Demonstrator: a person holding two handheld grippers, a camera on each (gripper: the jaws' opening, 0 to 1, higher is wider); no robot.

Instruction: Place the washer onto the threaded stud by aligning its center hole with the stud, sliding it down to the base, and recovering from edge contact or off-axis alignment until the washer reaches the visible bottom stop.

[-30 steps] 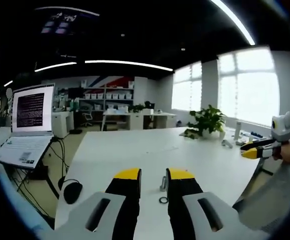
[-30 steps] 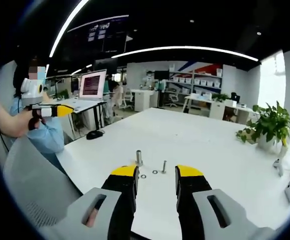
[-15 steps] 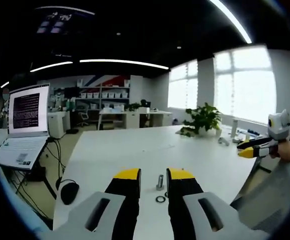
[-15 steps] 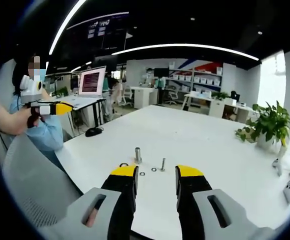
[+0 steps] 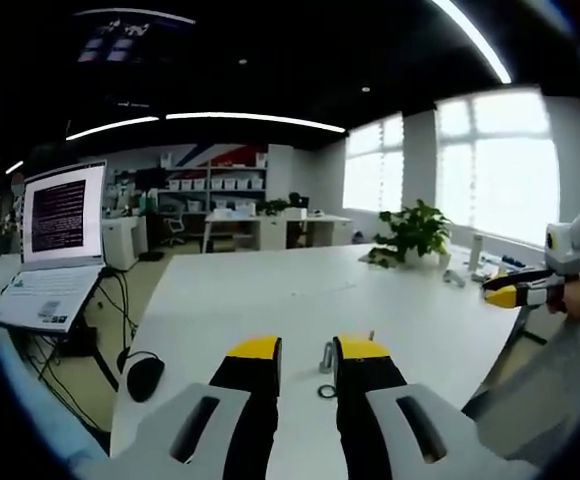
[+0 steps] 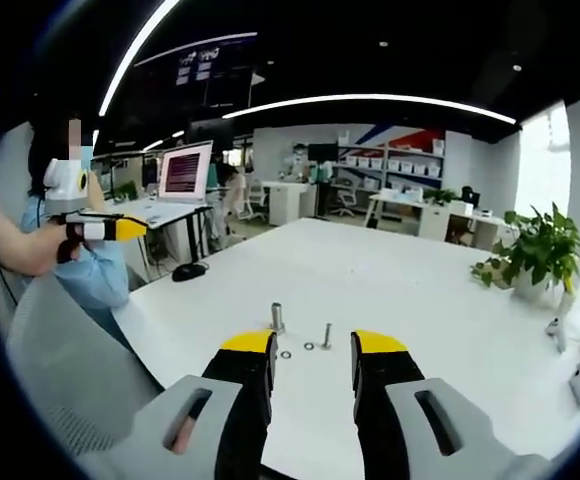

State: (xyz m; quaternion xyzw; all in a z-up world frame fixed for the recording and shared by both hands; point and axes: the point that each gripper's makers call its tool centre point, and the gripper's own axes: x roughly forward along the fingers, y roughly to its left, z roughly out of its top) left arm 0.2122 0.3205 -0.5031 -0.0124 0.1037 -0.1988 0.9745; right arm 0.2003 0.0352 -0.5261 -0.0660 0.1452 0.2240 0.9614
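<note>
In the right gripper view a thick threaded stud and a thinner bolt stand upright on the white table. Two small washers lie flat in front of them. My right gripper hovers just short of them, open and holding nothing. In the left gripper view a stud and a dark washer sit between the open jaws of my left gripper. The left gripper is also seen at far left, away from the parts.
An open laptop and a black mouse with its cable sit on a side desk. A potted plant stands on the table's far side. A person in a blue sleeve sits in a grey chair.
Both views have shifted only slightly with the hands. Stud, bolt and washers lie as before, and both grippers stay open.
</note>
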